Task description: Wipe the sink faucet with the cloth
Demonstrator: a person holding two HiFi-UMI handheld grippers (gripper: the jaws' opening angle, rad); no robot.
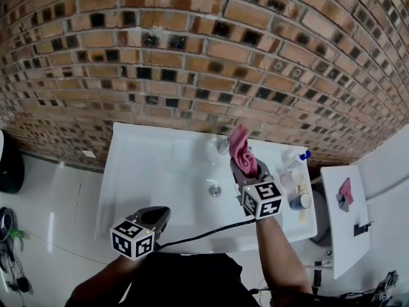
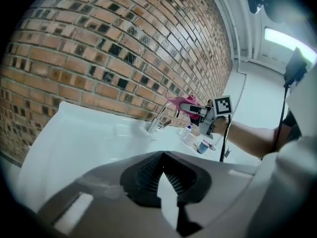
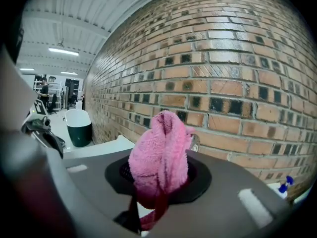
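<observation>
A white sink [image 1: 147,171] is set against a brick wall, its chrome faucet [image 1: 222,146] at the back right. My right gripper [image 1: 241,165] is shut on a pink cloth [image 1: 241,149], which bunches up out of the jaws just right of the faucet. In the right gripper view the cloth [image 3: 161,155] fills the jaws and hides most of the faucet [image 3: 194,143] behind it. My left gripper [image 1: 156,217] hangs shut and empty over the sink's front edge. The left gripper view shows the faucet [image 2: 156,122] and the cloth [image 2: 182,103] far ahead.
A spray bottle [image 1: 297,160], a cup and a small jar [image 1: 300,201] stand on the sink's right ledge. A white side shelf [image 1: 345,216] at the right holds a small pink thing. The drain [image 1: 215,190] lies in the basin. A dark bin [image 1: 9,165] stands on the floor at left.
</observation>
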